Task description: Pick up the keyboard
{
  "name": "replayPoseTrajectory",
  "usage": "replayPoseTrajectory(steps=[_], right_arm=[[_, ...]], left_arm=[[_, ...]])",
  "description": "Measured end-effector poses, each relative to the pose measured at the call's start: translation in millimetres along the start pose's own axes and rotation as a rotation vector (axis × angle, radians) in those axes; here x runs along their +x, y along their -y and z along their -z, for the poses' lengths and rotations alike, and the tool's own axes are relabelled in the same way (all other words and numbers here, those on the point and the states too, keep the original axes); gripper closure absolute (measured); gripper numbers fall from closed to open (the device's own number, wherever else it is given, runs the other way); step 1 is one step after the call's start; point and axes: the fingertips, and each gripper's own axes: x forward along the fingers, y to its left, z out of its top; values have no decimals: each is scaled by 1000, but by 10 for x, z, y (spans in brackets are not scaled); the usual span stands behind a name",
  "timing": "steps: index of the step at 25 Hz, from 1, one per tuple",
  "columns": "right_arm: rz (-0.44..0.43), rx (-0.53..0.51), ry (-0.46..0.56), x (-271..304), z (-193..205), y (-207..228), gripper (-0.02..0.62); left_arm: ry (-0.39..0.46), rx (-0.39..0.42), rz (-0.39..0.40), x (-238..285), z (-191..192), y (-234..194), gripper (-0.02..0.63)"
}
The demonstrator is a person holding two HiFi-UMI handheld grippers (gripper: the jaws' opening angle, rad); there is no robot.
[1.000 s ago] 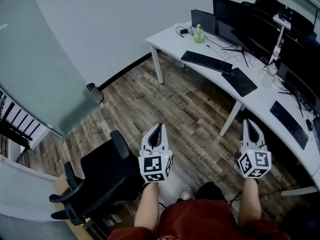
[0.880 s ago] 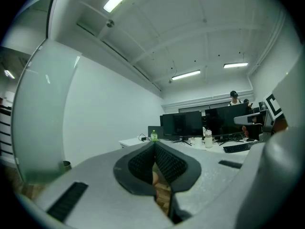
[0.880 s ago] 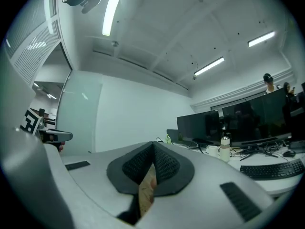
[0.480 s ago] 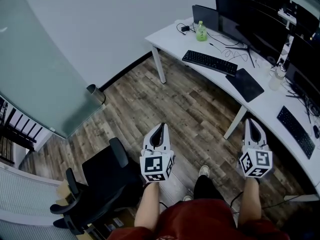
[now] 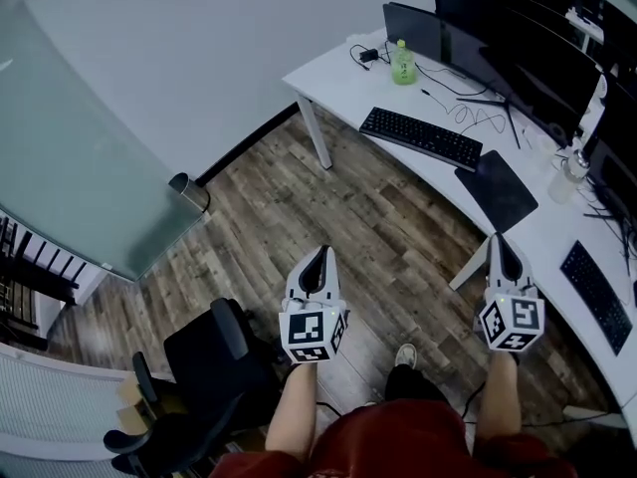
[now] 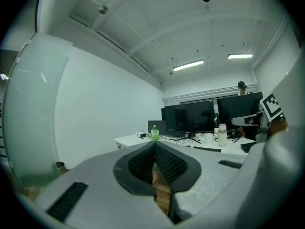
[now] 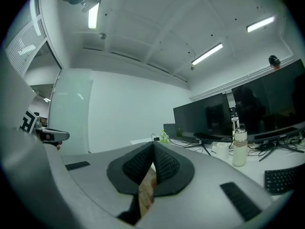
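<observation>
Forearms [image 5: 297, 406] reach out level from the person's red top, one gripper in each hand, marker cubes facing up at the head camera. The left gripper [image 5: 319, 254] has its ribbed pads pressed together with nothing between them, as its own view confirms [image 6: 154, 144]. The right gripper [image 5: 501, 247] is likewise closed and empty [image 7: 153, 147]. Holding both shut and pointed ahead at waist height looks like a carrying posture for crossing the room, not a reach, since the goal is well out of range.

Below them one shoe [image 5: 405, 355] shows on the wooden floor [image 5: 328, 207], and a black office chair [image 5: 204, 366] stands beside the left arm, pushed clear of the desk. Further left a small metal bin [image 5: 189, 189] sits at the foot of a frosted glass partition [image 5: 80, 147].

Beyond a stretch of open floor, the white desk [image 5: 333, 68] runs diagonally across the upper right. The keyboard [image 5: 420, 136] lies flat along its front edge, near the left end, with a dark mat [image 5: 496, 190] just beside it. A second keyboard [image 5: 597, 282] lies further along the desk, past the right gripper, so which one is meant is a judgement; the left one sits more squarely ahead. A green bottle [image 5: 402, 64] and cables stand behind it, and black monitors [image 5: 478, 18] line the back. Both jaws must open before any grasp.
</observation>
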Motion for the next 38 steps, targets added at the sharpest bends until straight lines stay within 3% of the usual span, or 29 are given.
replayPoseTrajectory(steps=[22,30,38], right_arm=[[-3,21,9,1137,-138,741,598],[38,-5,2,1669,-169,731,598],[92,-39,-10,2366,-268,505,598]], left_arm=[[2,9,-6,1371,-234,140,598],[0,-15,38,1990,-192,-123,598],[0,-38,100,2713,-260,-652,598]])
